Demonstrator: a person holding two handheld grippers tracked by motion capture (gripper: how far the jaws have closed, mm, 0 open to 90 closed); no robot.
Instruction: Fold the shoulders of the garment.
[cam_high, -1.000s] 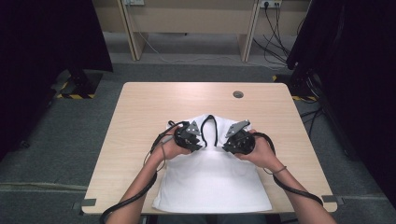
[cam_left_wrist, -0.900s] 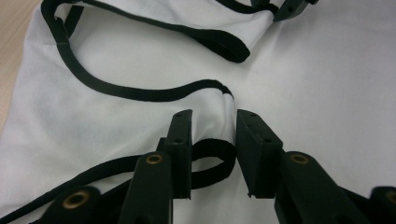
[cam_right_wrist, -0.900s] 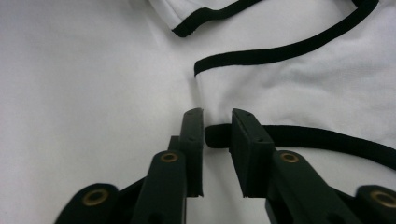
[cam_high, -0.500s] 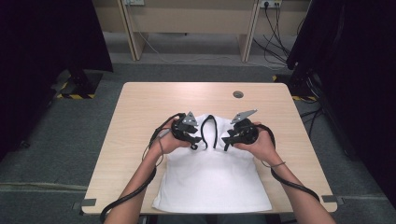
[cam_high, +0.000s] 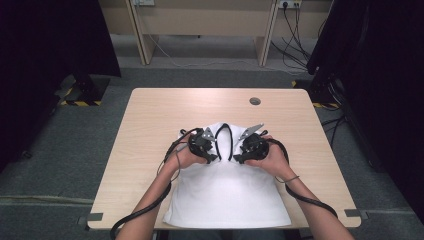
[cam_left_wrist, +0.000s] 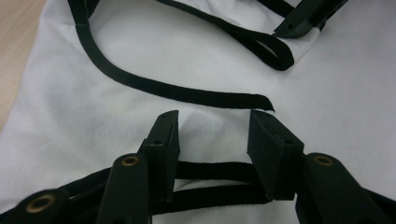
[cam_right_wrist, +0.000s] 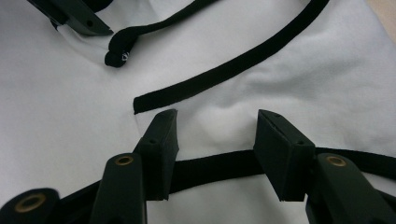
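Left tongs and right tongs at frame centre, jaws apart and just been opening, black-trimmed white garment unclamped between them; wooden counter beneath

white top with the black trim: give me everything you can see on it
The white top lies flat on the wooden table, hem toward the person, its lower edge at the table's near edge. It looks like soft, smooth knit fabric with narrow black binding along the neckline and straps. Both tongs, left and right, stand open over it at the strap area, having just been opening; a small ridge of cloth sits between each pair of jaws.
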